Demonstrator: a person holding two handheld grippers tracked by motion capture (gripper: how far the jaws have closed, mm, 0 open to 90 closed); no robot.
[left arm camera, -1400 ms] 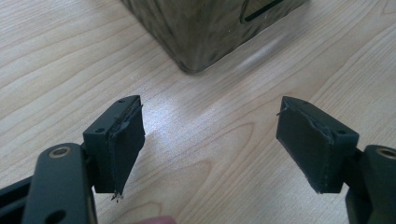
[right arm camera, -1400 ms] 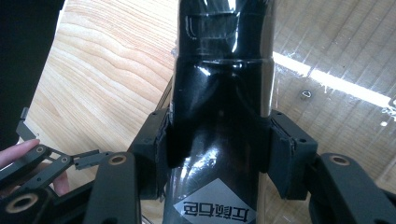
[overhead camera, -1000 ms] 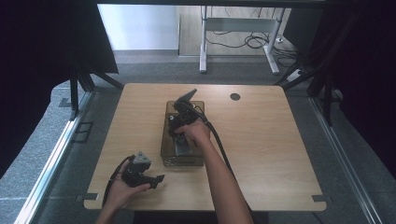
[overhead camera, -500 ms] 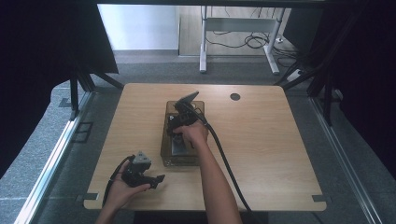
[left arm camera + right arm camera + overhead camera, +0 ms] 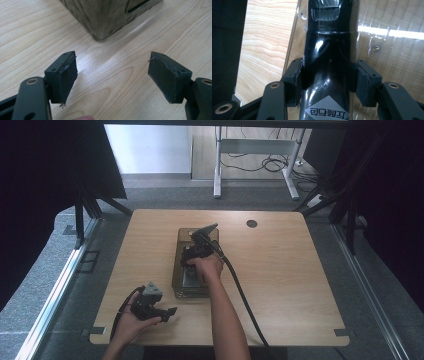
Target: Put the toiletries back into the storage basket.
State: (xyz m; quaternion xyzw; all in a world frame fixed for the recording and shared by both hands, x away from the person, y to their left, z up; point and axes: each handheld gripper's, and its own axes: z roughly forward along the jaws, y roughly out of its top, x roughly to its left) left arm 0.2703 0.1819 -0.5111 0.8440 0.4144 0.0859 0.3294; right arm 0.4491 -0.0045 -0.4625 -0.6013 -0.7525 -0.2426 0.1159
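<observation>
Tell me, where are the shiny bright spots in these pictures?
In the right gripper view, a white streak glares on the clear box wall, with small glints on the black bottle; in the left gripper view, a pale sheen lies on the table.

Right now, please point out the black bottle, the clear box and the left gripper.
black bottle point(image 5: 329, 50), right gripper view, on its glossy body above the pads.
clear box point(image 5: 176, 270), high view, on its left wall.
left gripper point(image 5: 112, 80), left gripper view, midway between its open jaws.
</observation>
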